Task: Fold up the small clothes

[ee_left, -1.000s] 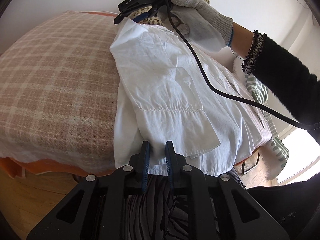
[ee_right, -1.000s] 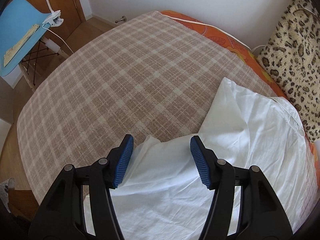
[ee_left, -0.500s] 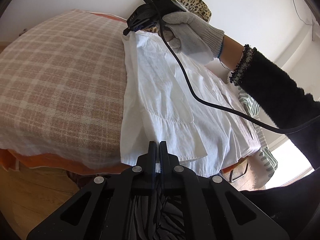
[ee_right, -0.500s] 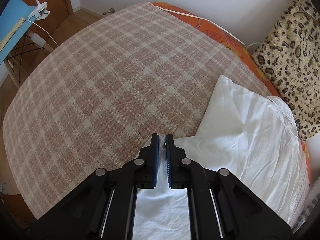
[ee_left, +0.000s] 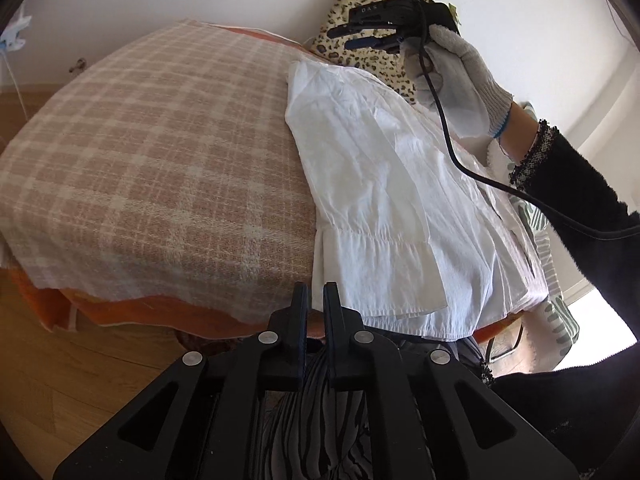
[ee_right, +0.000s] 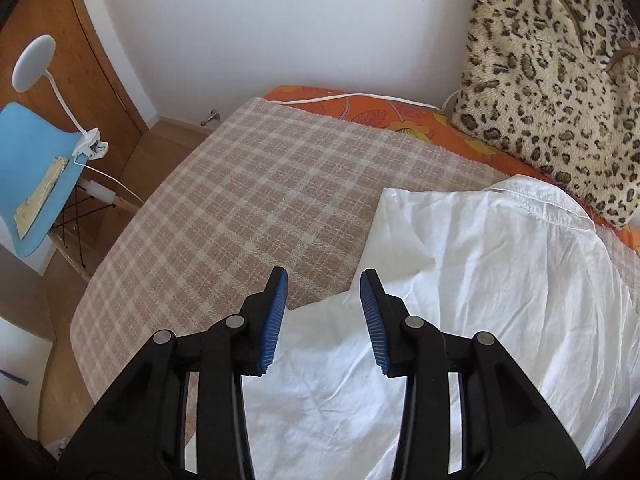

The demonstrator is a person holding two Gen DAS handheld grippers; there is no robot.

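A white shirt (ee_left: pixel 380 200) lies along the right side of the bed, one sleeve folded over its body. Its hem hangs over the near edge. My left gripper (ee_left: pixel 316 300) hovers just off that hem. Its jaws are opening, only a thin slit apart, with nothing between them. A gloved hand (ee_left: pixel 460 76) holds my right gripper (ee_left: pixel 360 38) above the shirt's far corner. In the right wrist view the right gripper (ee_right: pixel 324 312) hangs over the shirt (ee_right: pixel 500 300) near its folded edge. The blue pads (ee_right: pixel 276 320) are opening and clear of the cloth.
A pink plaid blanket (ee_left: pixel 160 160) (ee_right: pixel 280 200) covers the bed over an orange sheet. A leopard-print bag (ee_right: pixel 552 100) leans on the wall behind the shirt. A striped cloth (ee_left: pixel 548 264) hangs at the right. A blue chair (ee_right: pixel 32 168) with a clip lamp stands on the wooden floor.
The right gripper closed on the shirt's folded edge, then rose and opened, leaving the cloth lying. The left gripper shut fully, then parted to a slit and drew back from the hem.
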